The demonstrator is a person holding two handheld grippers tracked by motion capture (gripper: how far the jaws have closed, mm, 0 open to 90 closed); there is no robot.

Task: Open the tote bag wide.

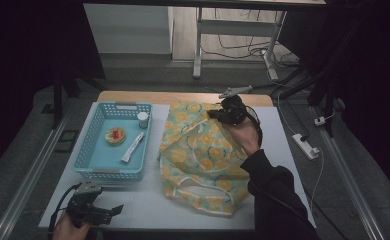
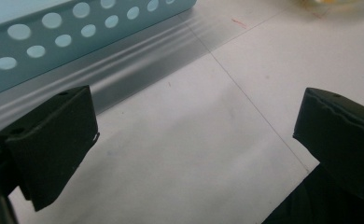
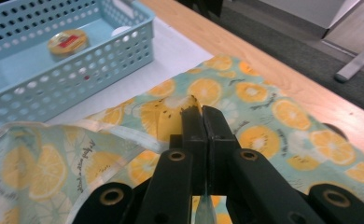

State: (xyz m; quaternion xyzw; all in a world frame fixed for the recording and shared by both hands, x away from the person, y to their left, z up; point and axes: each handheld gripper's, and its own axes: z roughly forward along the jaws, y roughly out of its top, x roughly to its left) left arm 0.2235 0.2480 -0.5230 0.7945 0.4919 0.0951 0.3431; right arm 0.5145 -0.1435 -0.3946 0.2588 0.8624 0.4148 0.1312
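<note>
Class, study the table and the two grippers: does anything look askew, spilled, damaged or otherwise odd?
Nothing is spilled or broken. The orange-print bag lies rumpled, its edge pinched up by the shut right gripper. The tube lies slanted in the blue basket. The left gripper hovers open.

**Table and what is lying on it**

A table [image 1: 133,207] with a white top is carrying everything; a strip of bare wood [image 1: 133,96] is showing along its far edge. A blue basket [image 1: 85,150] is sitting just beyond the left claw [image 1: 114,210], its perforated wall close ahead of that claw's spread jaws. A bag [image 1: 203,155] printed with orange slices is lying flat to the right of the basket, under and around the right claw [image 1: 212,114], which is pinching a fold of its cloth. Bare white surface is lying directly beneath the left claw.
</note>
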